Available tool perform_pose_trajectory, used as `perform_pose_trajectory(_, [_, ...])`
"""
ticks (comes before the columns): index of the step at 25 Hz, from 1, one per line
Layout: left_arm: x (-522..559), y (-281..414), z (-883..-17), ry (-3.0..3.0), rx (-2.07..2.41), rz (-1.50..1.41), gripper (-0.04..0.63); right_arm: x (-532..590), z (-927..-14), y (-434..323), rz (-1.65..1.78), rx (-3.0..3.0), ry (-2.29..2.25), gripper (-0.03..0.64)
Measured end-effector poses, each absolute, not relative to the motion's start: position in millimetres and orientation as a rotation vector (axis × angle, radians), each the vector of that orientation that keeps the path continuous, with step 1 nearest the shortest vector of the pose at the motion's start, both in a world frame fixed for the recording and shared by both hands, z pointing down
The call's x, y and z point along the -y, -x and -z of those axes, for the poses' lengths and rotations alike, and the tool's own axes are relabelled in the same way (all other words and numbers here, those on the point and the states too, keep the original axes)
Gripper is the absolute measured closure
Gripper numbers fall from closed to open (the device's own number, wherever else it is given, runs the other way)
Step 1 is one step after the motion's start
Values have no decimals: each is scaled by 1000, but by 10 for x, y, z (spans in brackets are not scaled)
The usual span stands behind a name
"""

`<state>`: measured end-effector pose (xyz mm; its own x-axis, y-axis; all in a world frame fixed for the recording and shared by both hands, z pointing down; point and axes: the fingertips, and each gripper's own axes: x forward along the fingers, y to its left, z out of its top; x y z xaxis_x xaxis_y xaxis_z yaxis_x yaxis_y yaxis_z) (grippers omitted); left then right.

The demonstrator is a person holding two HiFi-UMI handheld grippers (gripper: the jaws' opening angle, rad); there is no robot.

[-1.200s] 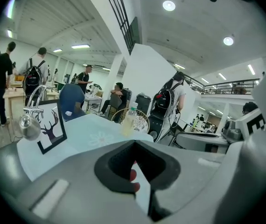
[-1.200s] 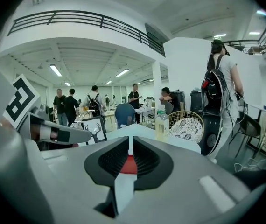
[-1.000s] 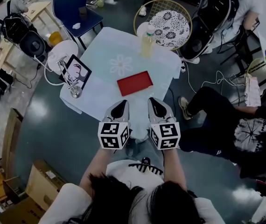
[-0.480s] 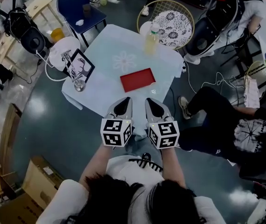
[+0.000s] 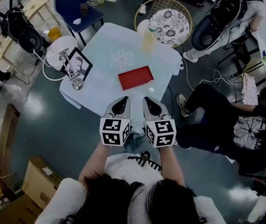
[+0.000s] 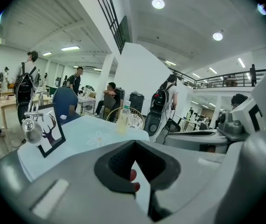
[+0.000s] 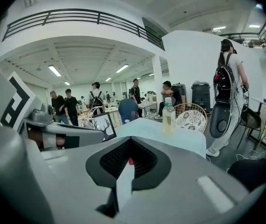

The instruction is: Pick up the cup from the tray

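A flat red tray (image 5: 135, 77) lies on the pale-clothed table (image 5: 109, 45), toward its near side. I cannot make out a cup on it from the head view. My left gripper (image 5: 120, 107) and right gripper (image 5: 151, 107) hover side by side at the table's near edge, short of the tray, both with jaws together and holding nothing. In the left gripper view, a sliver of the red tray (image 6: 133, 175) shows past my left gripper (image 6: 137, 171). In the right gripper view, a bit of the tray (image 7: 130, 161) shows beyond my right gripper (image 7: 128, 168).
A bottle of yellowish drink (image 5: 148, 36) stands at the table's far edge. A framed deer picture (image 5: 79, 65) and a stemmed glass (image 5: 77, 84) stand at its left corner. A blue chair (image 5: 74, 3), a round wire chair (image 5: 168, 20) and a seated person (image 5: 221, 125) surround the table.
Both grippers stay side by side and have edged slightly forward toward the table. The head view has shifted a little; nothing on the table has moved.
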<state>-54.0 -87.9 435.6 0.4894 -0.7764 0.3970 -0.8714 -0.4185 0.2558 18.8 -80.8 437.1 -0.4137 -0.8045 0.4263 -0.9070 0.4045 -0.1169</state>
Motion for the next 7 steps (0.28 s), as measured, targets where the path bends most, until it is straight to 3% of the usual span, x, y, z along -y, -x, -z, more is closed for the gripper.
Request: perform_pose_trajectory(7, [844,519,-4348,-2307,1355,-303,594,762,-4354,-255,-480,2342,-1516,597])
